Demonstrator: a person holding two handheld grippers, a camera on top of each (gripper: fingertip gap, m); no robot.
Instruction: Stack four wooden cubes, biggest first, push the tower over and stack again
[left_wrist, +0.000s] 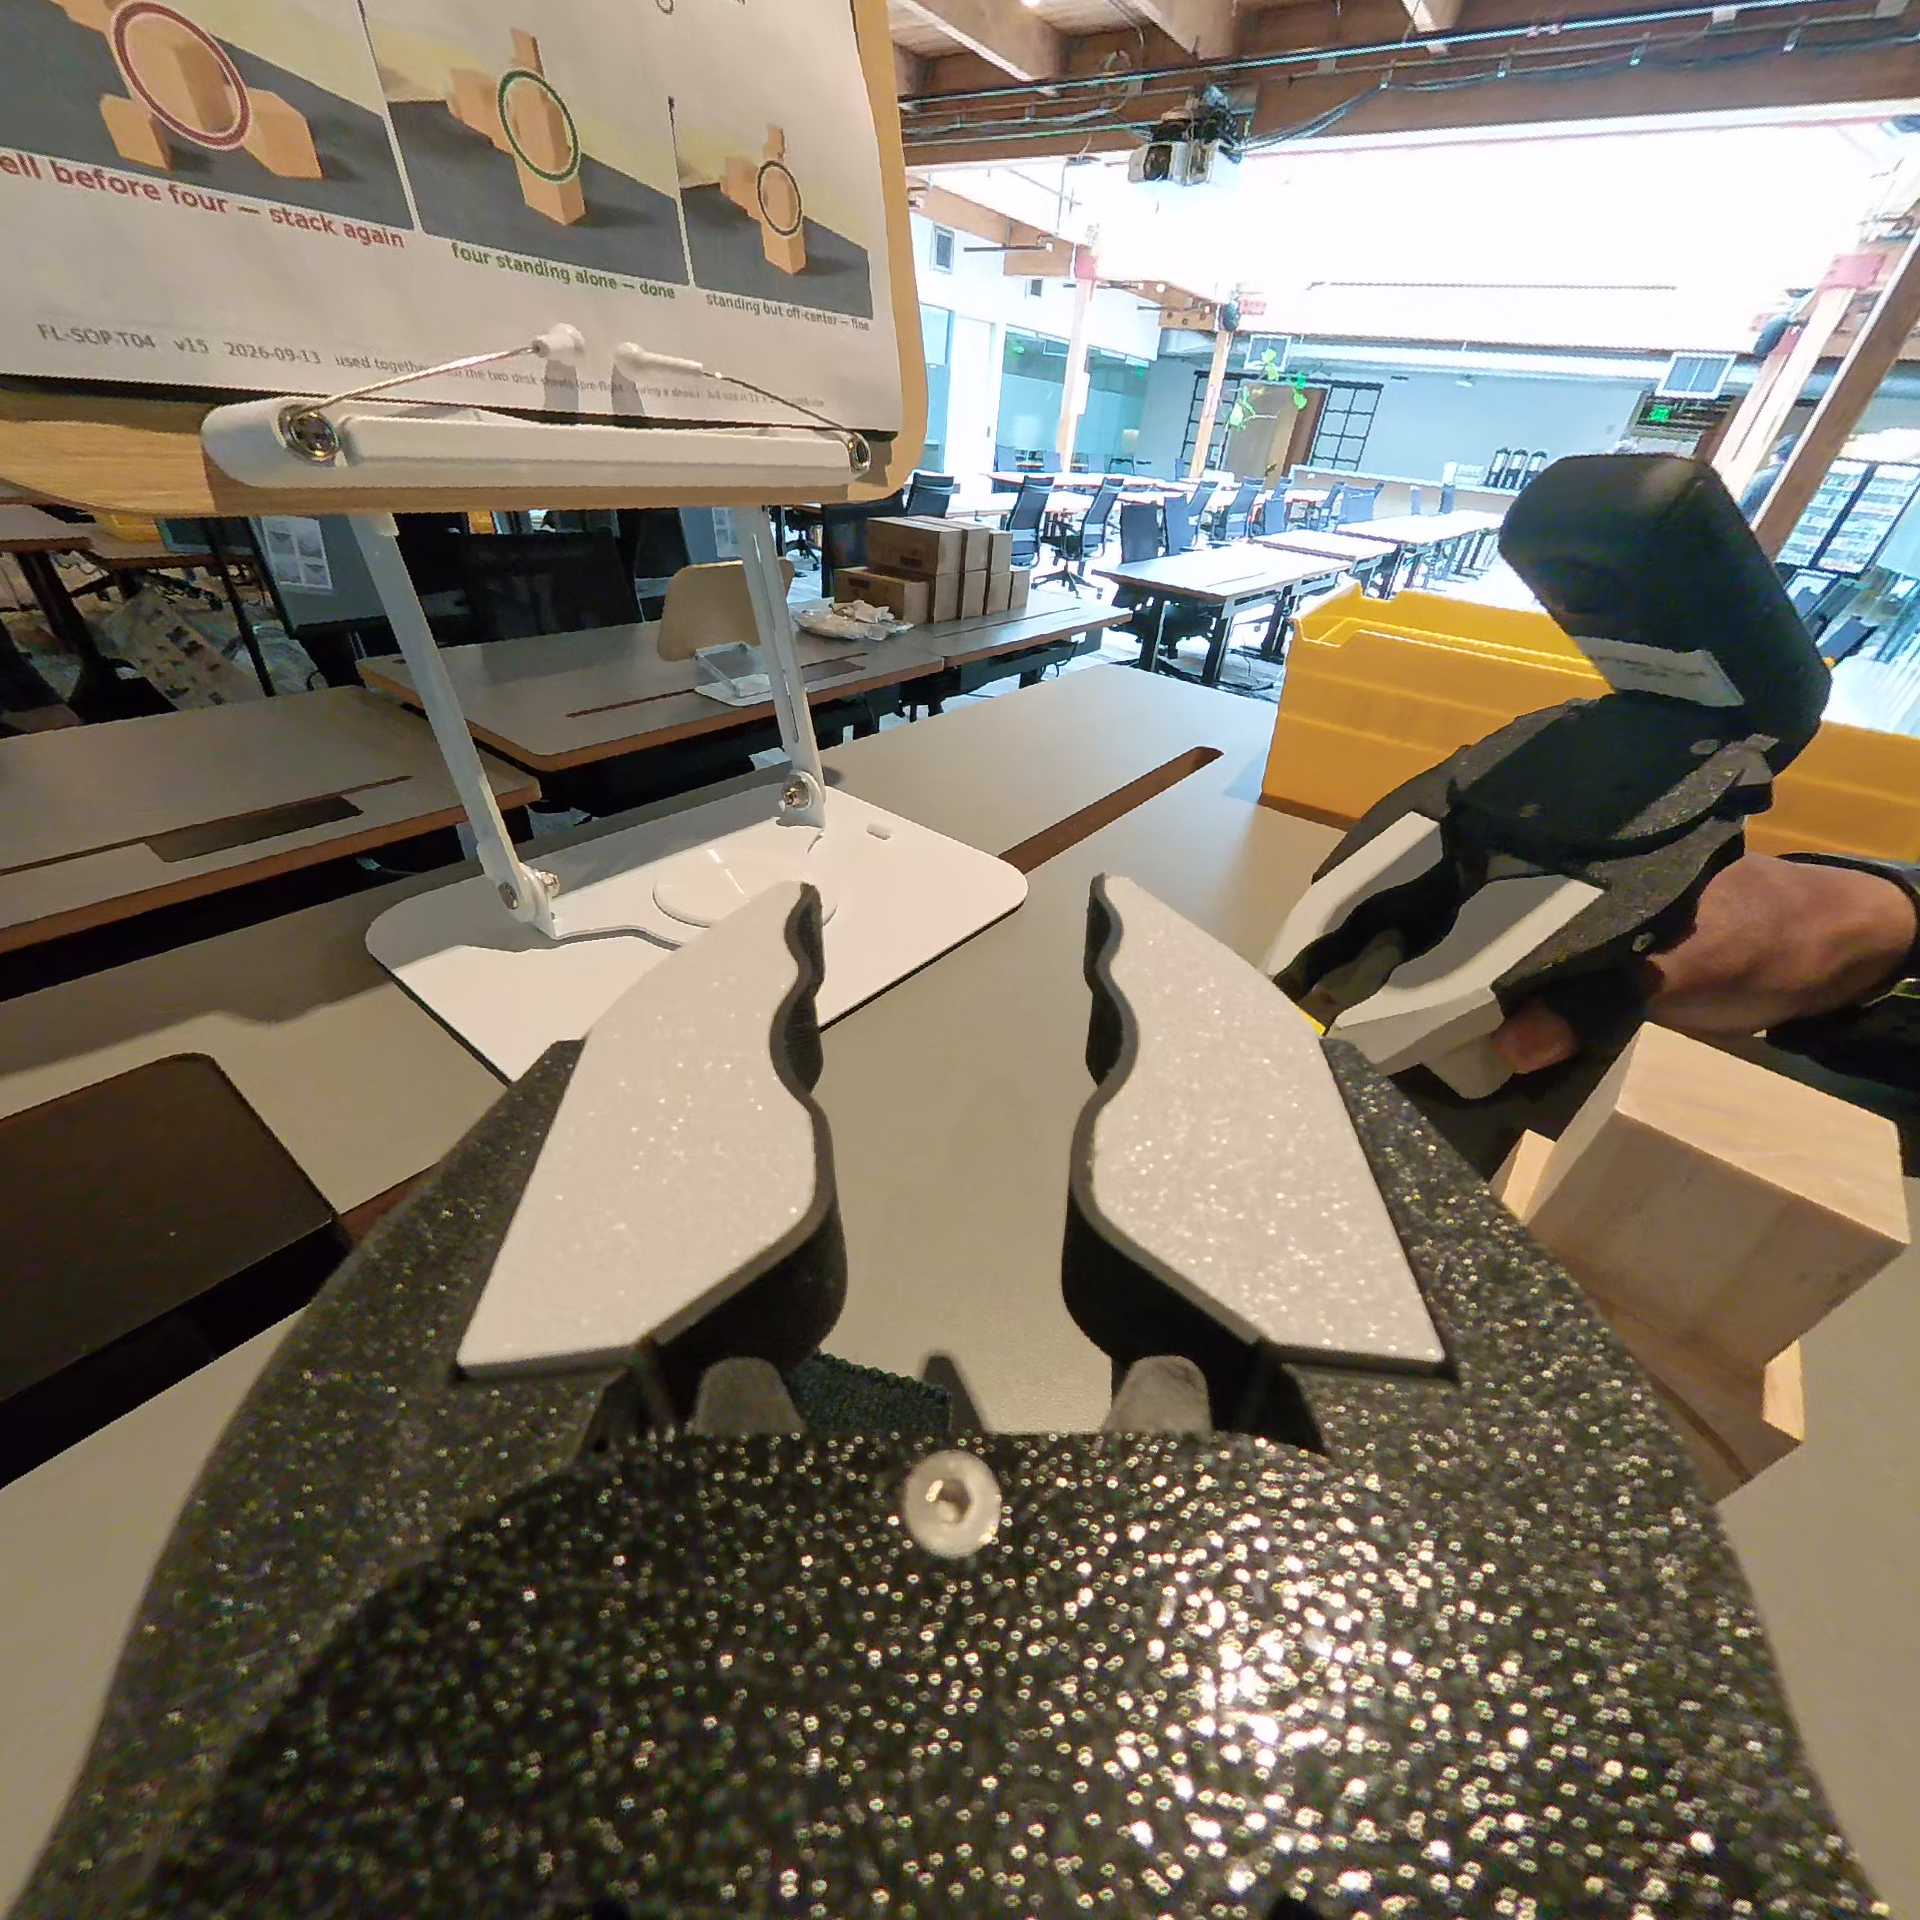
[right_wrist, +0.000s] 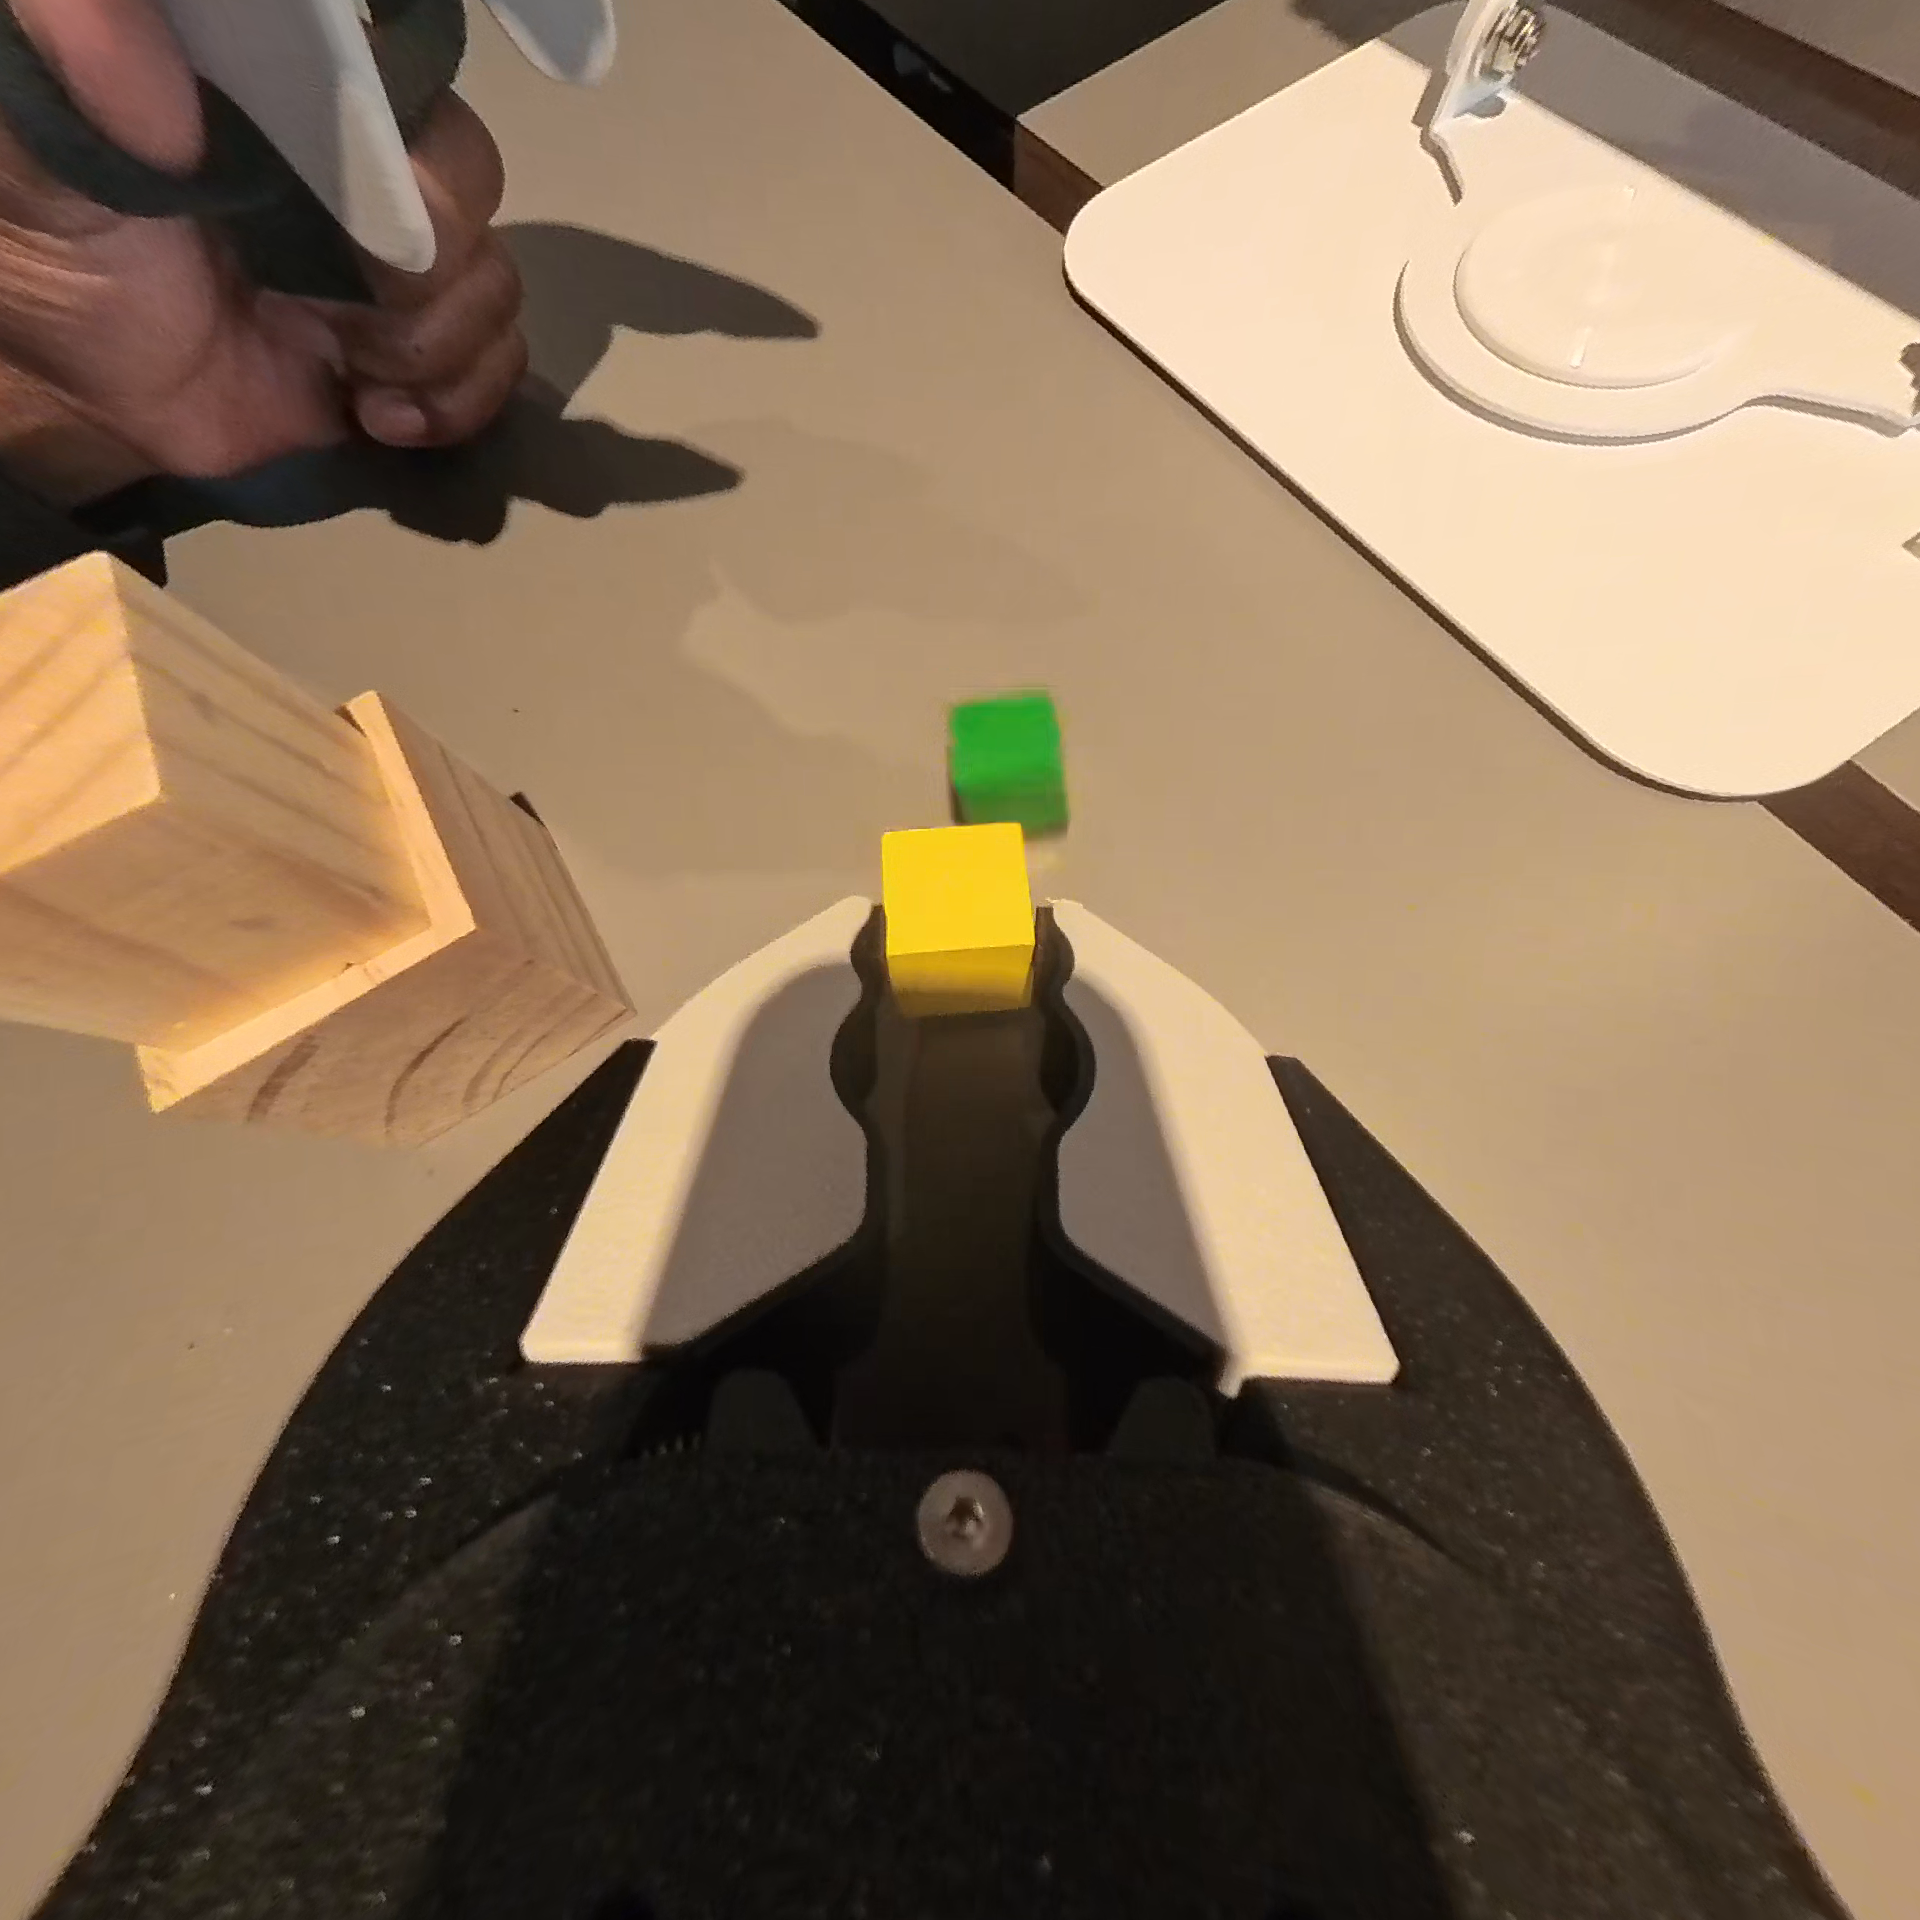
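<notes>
Two plain wooden cubes are stacked on the grey table (right_wrist: 727, 540), a smaller one (right_wrist: 177, 821) on a larger one (right_wrist: 457, 997); the stack also shows at the right of the left wrist view (left_wrist: 1714, 1174). My right gripper (right_wrist: 961, 920) is shut on a small yellow cube (right_wrist: 956, 883), to the right of the stack. A small green cube (right_wrist: 1008, 758) lies on the table just beyond it. My left gripper (left_wrist: 951, 914) is open and empty, to the left of the stack. In the left wrist view the right gripper (left_wrist: 1340, 997) hovers near the level of the stack's top.
A white stand base (left_wrist: 582, 966) carries a board with an instruction sheet (left_wrist: 447, 208) at the far side; it also shows in the right wrist view (right_wrist: 1507, 436). Yellow bins (left_wrist: 1382, 707) stand beyond the table's right end. A dark pad (left_wrist: 135, 1195) lies at the left. The left gripper's tips are roughly 15 cm from the right gripper's.
</notes>
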